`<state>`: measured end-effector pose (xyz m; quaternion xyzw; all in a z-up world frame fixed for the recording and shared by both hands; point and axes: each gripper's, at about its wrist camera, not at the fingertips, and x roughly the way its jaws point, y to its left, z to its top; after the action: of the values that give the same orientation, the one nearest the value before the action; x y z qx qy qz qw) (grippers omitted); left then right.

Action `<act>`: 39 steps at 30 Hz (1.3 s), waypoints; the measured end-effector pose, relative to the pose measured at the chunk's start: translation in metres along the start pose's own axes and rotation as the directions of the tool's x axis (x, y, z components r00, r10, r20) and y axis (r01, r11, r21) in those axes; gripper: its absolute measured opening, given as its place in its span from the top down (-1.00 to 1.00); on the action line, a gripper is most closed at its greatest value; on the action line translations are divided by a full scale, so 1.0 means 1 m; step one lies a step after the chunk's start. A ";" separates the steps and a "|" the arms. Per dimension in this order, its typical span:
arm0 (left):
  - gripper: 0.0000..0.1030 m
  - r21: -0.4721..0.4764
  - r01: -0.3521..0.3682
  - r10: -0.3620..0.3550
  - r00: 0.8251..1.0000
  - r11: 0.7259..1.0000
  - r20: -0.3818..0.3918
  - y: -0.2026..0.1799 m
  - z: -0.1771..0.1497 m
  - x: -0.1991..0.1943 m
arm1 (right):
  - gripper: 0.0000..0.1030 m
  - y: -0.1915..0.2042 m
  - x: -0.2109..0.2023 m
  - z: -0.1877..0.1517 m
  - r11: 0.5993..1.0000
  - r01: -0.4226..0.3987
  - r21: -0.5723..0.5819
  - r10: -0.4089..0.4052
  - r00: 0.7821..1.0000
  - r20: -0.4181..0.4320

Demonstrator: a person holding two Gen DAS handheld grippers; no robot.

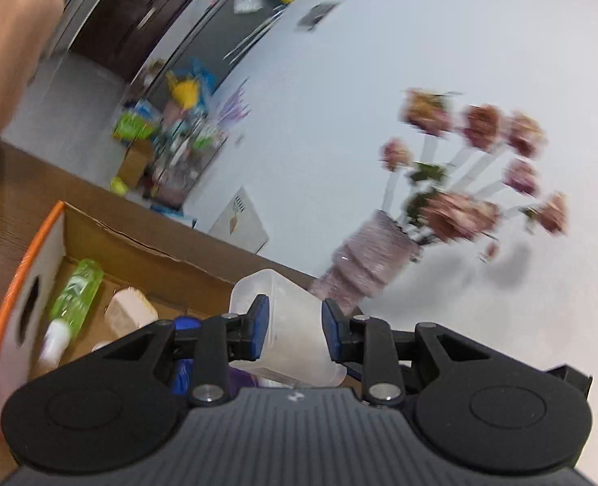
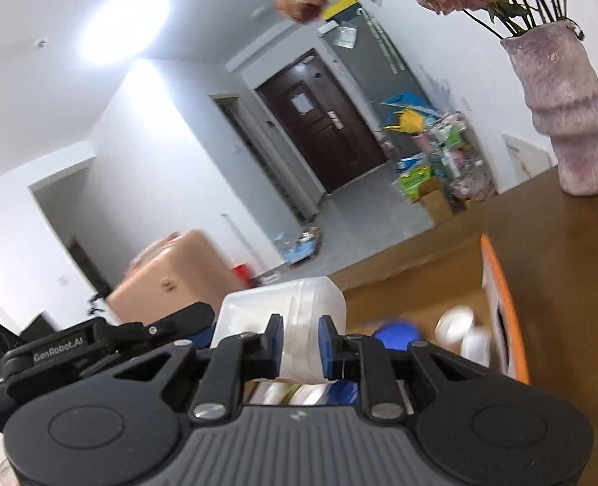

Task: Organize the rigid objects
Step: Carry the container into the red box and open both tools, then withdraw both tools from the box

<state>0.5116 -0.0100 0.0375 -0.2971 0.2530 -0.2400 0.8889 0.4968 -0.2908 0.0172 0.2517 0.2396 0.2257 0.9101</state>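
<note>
A translucent white plastic container (image 1: 287,324) is held between both grippers above an open cardboard box (image 1: 145,243) with an orange edge. My left gripper (image 1: 295,328) is shut on the container's body, blue pads on each side. My right gripper (image 2: 301,346) is shut on the same container (image 2: 282,308), gripping a narrower part. The left gripper's body shows at the left of the right wrist view (image 2: 96,344). In the box lie a green bottle (image 1: 76,287), a beige item (image 1: 131,310), a blue lid (image 2: 394,334) and white bottles (image 2: 461,328).
A purple vase (image 2: 570,121) with dried pink flowers stands on the brown wooden table (image 2: 562,263) beyond the box; it also shows in the left wrist view (image 1: 364,271). A tan suitcase (image 2: 169,279) stands off the table. Cluttered shelves and a dark door are far behind.
</note>
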 end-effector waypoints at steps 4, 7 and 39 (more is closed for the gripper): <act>0.46 -0.024 -0.041 0.040 0.999 0.999 -0.028 0.025 0.018 0.055 | 0.64 -0.038 0.058 0.031 0.997 0.029 0.072 -0.022 0.996 -0.091; 0.46 -0.037 -0.108 0.106 0.993 0.993 -0.052 0.044 0.023 0.085 | 0.64 -0.067 0.102 0.043 0.989 0.057 0.138 -0.036 0.988 -0.151; -0.34 0.353 -0.425 0.465 0.884 0.833 -0.033 0.027 0.025 -0.034 | -0.23 0.035 0.056 0.049 0.904 0.197 -0.379 -0.280 0.944 -0.177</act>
<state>0.5081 0.0391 0.0475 -0.0594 0.3225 -0.0827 0.9411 0.5574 -0.2506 0.0558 0.0240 0.3265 0.1788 0.9278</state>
